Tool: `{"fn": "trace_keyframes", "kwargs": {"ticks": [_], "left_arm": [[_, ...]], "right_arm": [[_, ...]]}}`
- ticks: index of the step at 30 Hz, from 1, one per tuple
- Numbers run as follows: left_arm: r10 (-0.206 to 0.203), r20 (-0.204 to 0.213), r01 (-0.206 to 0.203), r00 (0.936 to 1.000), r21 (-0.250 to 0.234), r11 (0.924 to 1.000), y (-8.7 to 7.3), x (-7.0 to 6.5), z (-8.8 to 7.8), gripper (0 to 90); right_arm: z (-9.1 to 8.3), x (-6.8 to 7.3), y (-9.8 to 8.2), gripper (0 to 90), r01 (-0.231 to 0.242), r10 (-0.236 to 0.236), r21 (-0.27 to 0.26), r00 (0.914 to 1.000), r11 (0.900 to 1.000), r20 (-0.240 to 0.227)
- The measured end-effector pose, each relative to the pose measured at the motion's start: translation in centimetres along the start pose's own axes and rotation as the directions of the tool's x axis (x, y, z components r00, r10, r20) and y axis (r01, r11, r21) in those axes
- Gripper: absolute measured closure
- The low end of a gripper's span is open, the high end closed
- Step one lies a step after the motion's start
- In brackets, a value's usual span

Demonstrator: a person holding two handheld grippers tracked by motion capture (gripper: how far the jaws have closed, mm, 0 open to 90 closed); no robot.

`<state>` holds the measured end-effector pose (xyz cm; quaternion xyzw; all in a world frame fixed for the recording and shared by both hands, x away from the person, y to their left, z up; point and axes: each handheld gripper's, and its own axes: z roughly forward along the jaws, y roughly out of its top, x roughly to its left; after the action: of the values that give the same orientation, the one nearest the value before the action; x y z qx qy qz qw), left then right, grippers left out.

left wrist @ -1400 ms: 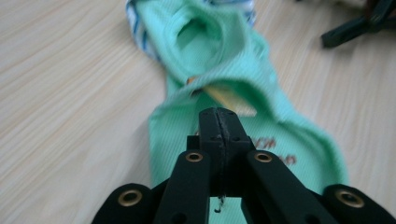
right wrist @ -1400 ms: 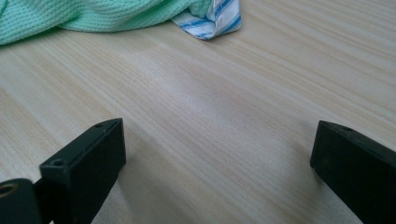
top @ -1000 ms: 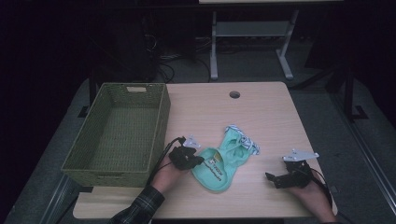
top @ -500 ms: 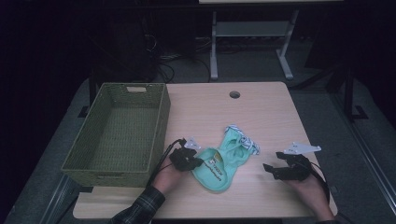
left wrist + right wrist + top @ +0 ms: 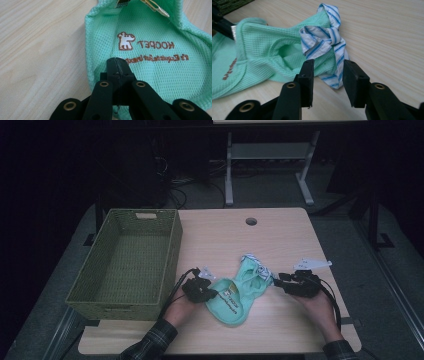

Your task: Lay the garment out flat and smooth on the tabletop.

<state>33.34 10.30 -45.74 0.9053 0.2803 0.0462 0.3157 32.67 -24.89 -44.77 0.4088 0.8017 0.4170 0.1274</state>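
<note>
In the left gripper view, the left gripper (image 5: 117,65) hides the near edge of the mint garment (image 5: 160,50), and the frame's top and right edges cut the cloth off. In the high view its brown lettering is too small to read. In the right gripper view the garment runs off the left edge, and the basket (image 5: 229,4) is only a dark, blurred corner.

Green basket (image 5: 125,262) walls off table's left, bare tabletop (image 5: 280,235) beyond garment (image 5: 240,290)
</note>
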Motion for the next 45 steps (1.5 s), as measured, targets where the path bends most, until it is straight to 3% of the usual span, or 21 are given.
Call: {"fn": "trace_keyframes", "kwargs": {"ticks": [8, 14, 18, 27, 33, 37, 45], "left_arm": [[0.001, -0.001, -0.001, 1.0000, 0.004, 1.0000, 0.0, 0.0, 0.0, 89.6], [0.003, 0.004, -0.003, 1.0000, 0.007, 1.0000, 0.0, 0.0, 0.0, 89.7], [0.003, 0.005, -0.003, 1.0000, 0.007, 1.0000, 0.0, 0.1, 0.0, 89.7], [0.008, -0.002, -0.008, 1.0000, 0.008, 0.9999, 0.1, 0.0, 0.0, 89.7], [0.005, -0.002, -0.005, 1.0000, 0.009, 1.0000, 0.1, 0.0, 0.0, 89.7], [-0.002, 0.002, 0.002, 1.0000, 0.009, 1.0000, 0.1, 0.0, 0.0, 89.7], [-0.010, 0.006, 0.010, 0.9999, 0.004, 0.9999, 0.0, 0.1, 0.0, 89.7]], "right_arm": [[1.9, -0.7, 0.9, 69.1, -0.009, 0.009, 0.022, 0.9999, 1.000, 0.013], [3.5, -0.3, 1.2, 71.1, -0.008, 0.008, 0.049, 1.0000, 0.999, 0.004], [4.5, 0.1, 1.0, 72.8, 0.004, -0.006, 0.084, 0.9996, 0.996, 0.028], [4.6, 0.0, 0.8, 87.9, 0.017, -0.022, 0.088, 0.9984, 0.996, 0.053], [3.9, -0.3, 1.3, 88.7, 0.044, -0.048, 0.065, 0.9962, 0.997, 0.073], [3.3, -0.9, 2.2, 88.7, 0.037, -0.043, 0.058, 0.9945, 0.998, 0.095], [4.4, -2.4, 1.9, 88.8, 0.050, -0.064, 0.091, 0.9861, 0.995, 0.154]]}}
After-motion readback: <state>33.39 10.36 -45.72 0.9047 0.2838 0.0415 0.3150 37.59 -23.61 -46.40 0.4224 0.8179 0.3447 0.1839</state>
